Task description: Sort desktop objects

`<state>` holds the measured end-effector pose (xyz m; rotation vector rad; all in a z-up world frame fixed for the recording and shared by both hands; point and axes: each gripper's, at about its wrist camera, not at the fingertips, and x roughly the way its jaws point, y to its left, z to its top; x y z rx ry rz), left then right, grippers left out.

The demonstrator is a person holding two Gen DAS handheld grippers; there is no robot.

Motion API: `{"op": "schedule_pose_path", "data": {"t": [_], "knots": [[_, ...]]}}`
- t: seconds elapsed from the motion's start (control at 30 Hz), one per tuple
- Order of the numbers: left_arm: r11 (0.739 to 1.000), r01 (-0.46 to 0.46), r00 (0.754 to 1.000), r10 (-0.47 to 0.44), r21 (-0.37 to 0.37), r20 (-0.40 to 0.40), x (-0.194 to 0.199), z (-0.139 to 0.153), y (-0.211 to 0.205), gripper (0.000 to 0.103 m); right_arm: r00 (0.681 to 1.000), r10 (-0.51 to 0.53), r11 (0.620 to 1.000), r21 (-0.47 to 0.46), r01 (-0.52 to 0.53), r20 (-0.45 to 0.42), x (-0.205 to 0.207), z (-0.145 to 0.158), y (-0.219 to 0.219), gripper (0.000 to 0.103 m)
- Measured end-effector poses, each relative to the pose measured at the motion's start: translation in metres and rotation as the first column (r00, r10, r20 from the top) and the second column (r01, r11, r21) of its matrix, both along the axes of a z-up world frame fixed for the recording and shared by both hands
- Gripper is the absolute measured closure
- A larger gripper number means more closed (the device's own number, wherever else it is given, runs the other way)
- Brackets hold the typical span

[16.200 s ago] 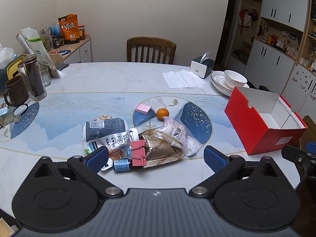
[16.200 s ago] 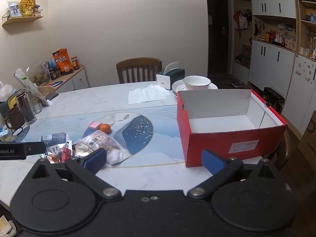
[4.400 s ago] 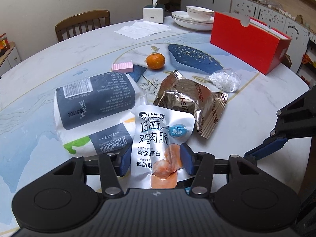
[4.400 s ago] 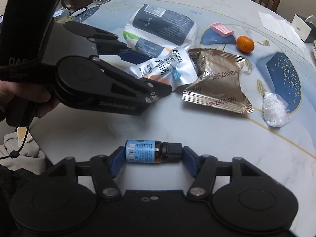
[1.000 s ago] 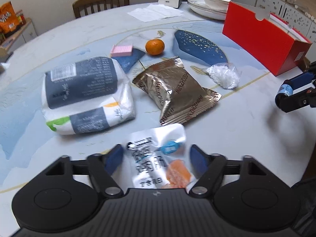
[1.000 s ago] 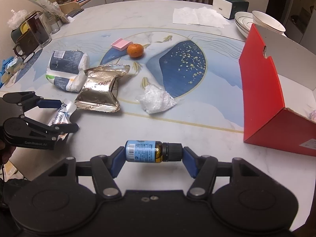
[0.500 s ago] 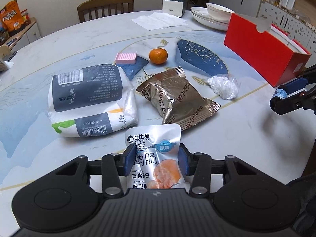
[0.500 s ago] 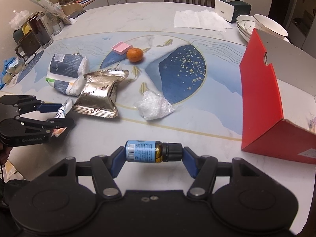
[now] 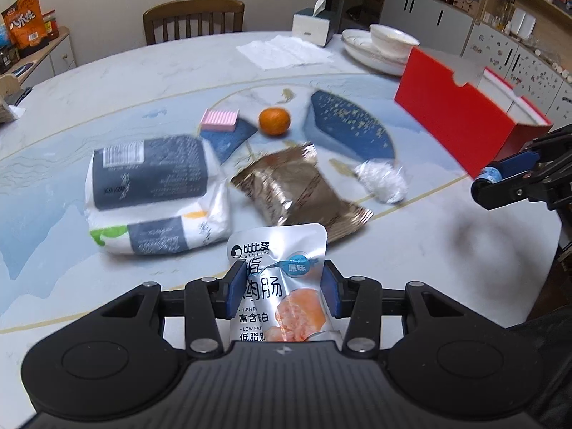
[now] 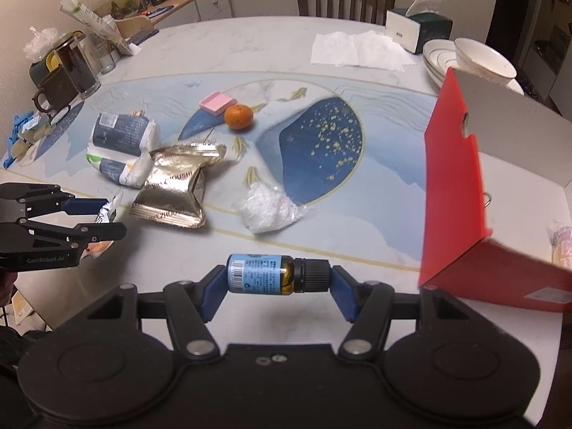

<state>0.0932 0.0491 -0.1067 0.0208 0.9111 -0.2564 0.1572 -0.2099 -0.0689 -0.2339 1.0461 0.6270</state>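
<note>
My left gripper (image 9: pixel 282 286) is shut on a silver chicken-sausage pouch (image 9: pixel 277 250), its blue pads pressing both edges just above the table. My right gripper (image 10: pixel 277 279) is shut on a small brown bottle (image 10: pixel 261 279) with a blue label, held sideways end to end, just left of the red box (image 10: pixel 454 186). On the table lie a gold snack bag (image 9: pixel 296 189), a wrapped tissue pack (image 9: pixel 153 189), an orange (image 9: pixel 274 121), a pink pad (image 9: pixel 219 119) and a clear bag of white bits (image 9: pixel 380 180).
Stacked plates with a bowl (image 10: pixel 479 60), a tissue box (image 10: pixel 418 28) and a paper napkin (image 10: pixel 357 50) sit at the far side behind the red box. Mugs and a glass jar (image 10: pixel 68 71) crowd the left edge. A wooden chair (image 9: pixel 193 18) stands behind the table.
The left gripper's jaws closed onto the pouch, which now stands up off the table between the pads. The right gripper carried the bottle a little closer to the red box.
</note>
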Motion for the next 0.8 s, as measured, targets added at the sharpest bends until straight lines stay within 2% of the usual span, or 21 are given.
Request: {"op": "schedule_pose_path", "data": {"t": [0.47,0.8], "knots": [[0.998,0.064,0.994,-0.061,-0.027,0.088,0.026,0.048,-0.065,0.060,0.992,-0.010,0.999,0.041,0.005,0.127,0.033,0.047,-0.054,0.042],[0.986,0.165,0.977,-0.164,0.003,0.139,0.063,0.071,-0.141,0.060,0.982,-0.069,0.998,0.028,0.065,0.176,0.068,0.051,-0.117,0.041]]}}
